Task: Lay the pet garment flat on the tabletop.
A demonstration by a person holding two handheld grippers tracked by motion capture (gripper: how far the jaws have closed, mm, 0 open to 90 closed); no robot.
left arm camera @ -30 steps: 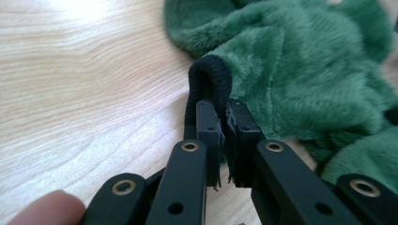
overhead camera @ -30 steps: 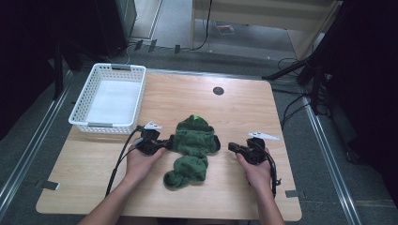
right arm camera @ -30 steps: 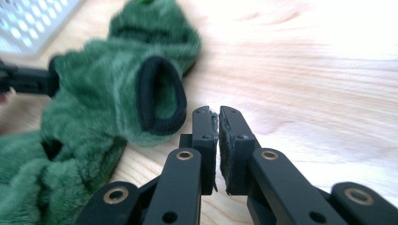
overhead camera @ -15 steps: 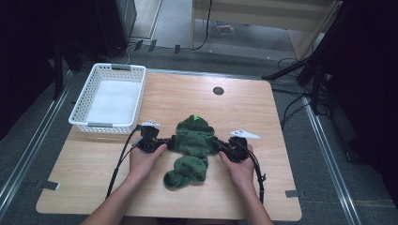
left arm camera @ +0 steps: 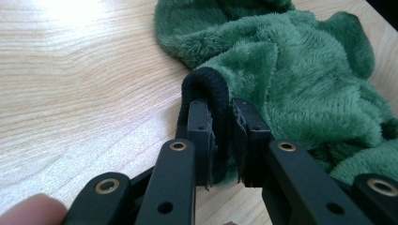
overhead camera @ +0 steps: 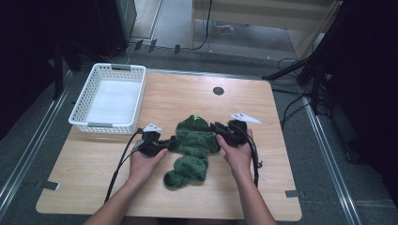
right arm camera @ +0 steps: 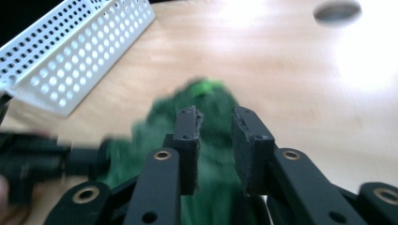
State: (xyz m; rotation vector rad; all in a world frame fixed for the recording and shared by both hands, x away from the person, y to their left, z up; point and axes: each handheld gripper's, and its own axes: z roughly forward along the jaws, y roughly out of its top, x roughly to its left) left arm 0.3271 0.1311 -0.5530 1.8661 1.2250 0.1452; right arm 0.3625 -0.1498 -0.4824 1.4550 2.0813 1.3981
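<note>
- Bench (overhead camera: 281,154): green fleece garment (overhead camera: 195,140) is seen crumpled mid-bench, not yet laid flat or folded; white basket (overhead camera: 109,124) at far left is left untouched.
- Left gripper (left arm camera: 220,136): black cuff (left arm camera: 209,86) is pinched, jaws just easing.
- Right gripper (right arm camera: 215,126): released, just opened, nothing gripped.
- No readable writing is found.

The garment (overhead camera: 192,145) lies on the table (overhead camera: 187,93), right of the basket (overhead camera: 109,98).
</note>
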